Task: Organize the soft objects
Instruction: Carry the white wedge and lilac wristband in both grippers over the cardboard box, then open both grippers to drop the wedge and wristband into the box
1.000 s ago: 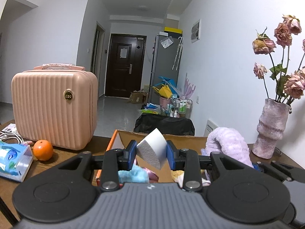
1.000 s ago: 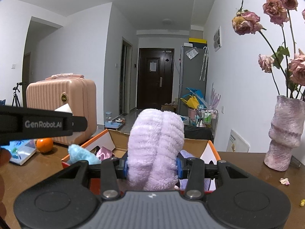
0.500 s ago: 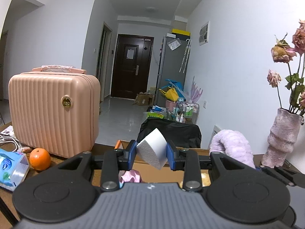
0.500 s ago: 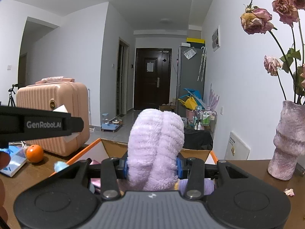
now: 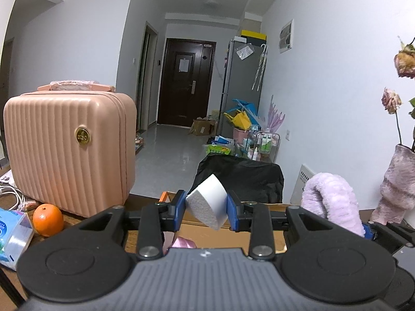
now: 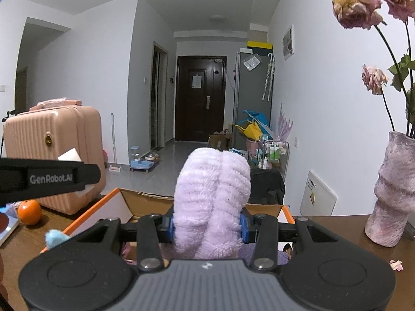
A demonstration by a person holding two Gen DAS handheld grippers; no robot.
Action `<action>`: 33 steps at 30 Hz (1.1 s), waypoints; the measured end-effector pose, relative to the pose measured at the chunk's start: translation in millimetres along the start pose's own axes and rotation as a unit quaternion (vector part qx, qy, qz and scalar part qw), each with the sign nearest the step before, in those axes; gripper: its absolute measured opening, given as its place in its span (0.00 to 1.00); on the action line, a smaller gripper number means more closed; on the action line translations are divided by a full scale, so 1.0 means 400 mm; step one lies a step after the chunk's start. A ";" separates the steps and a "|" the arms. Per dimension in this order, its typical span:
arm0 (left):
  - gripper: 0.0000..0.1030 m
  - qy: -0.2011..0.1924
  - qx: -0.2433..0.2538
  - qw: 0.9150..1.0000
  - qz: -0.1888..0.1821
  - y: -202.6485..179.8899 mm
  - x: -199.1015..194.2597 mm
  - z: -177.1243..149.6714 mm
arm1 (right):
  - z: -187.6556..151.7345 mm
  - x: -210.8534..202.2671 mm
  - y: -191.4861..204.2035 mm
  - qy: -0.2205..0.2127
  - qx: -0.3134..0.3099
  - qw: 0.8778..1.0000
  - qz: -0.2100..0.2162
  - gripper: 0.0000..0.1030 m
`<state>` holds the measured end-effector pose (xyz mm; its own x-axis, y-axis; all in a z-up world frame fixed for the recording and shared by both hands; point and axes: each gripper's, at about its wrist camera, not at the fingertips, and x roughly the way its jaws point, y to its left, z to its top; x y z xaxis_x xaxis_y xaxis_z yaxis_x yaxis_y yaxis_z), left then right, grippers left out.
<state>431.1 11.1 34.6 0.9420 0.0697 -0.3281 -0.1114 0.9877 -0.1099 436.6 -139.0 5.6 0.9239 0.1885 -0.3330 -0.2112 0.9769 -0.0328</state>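
**Both grippers lifted higher over the box**

The left gripper [image 5: 206, 210] stays clamped on the white sponge [image 5: 207, 202], tilted between its blue pads. A second ago blue and pink soft items showed inside the box [image 5: 233, 233] below it; now only the far cardboard wall and a pink scrap remain visible. The right gripper [image 6: 206, 224] keeps its jaws pressed into the lilac towel [image 6: 211, 202], above the box's near side. The suitcase [image 5: 67, 150] and orange [image 5: 48, 219] sit left of the box, lower in view than before.
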 end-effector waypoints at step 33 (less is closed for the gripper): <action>1.00 0.040 0.020 0.998 0.040 0.000 0.094 -0.024 | -0.006 0.107 -0.010 0.042 0.010 0.999 -0.019 0.95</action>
<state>463.5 12.1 13.1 0.9024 0.1394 -0.4078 -0.1717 0.9842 -0.0436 476.3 -135.1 -10.8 0.9012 0.1436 -0.4090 -0.1697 0.9851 -0.0281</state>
